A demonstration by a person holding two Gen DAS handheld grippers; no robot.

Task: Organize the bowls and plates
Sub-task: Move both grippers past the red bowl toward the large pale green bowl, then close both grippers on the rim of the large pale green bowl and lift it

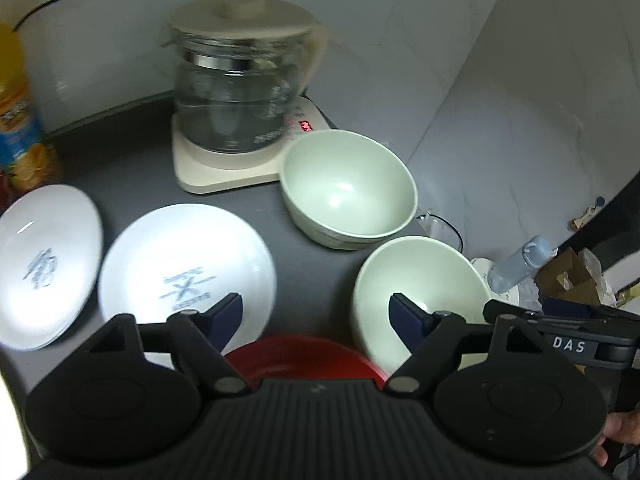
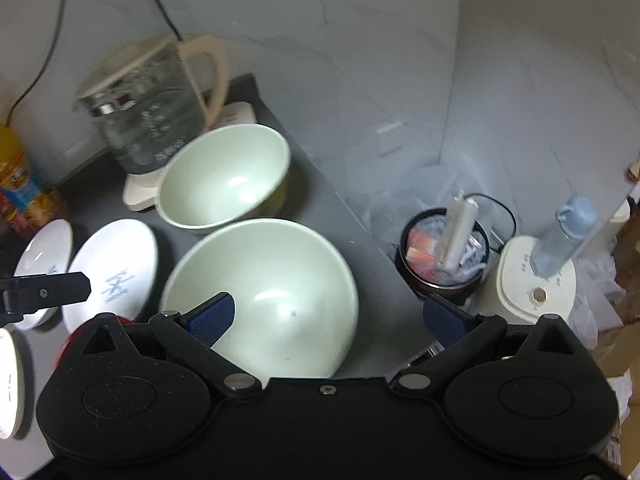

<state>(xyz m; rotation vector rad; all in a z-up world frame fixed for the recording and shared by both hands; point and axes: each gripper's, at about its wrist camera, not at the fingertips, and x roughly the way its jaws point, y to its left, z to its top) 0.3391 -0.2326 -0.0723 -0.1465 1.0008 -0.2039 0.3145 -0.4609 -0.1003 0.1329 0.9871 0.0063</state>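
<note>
Near green bowl sits between the spread right tongs.

Grey countertop carries plates, bowls and kettle base.

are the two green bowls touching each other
Apart. The left wrist view shows dark countertop between the far bowl and the near bowl.

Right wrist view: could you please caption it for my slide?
Open right hand-held gripper above the near pale green ceramic bowl, beside a second green bowl.
</note>
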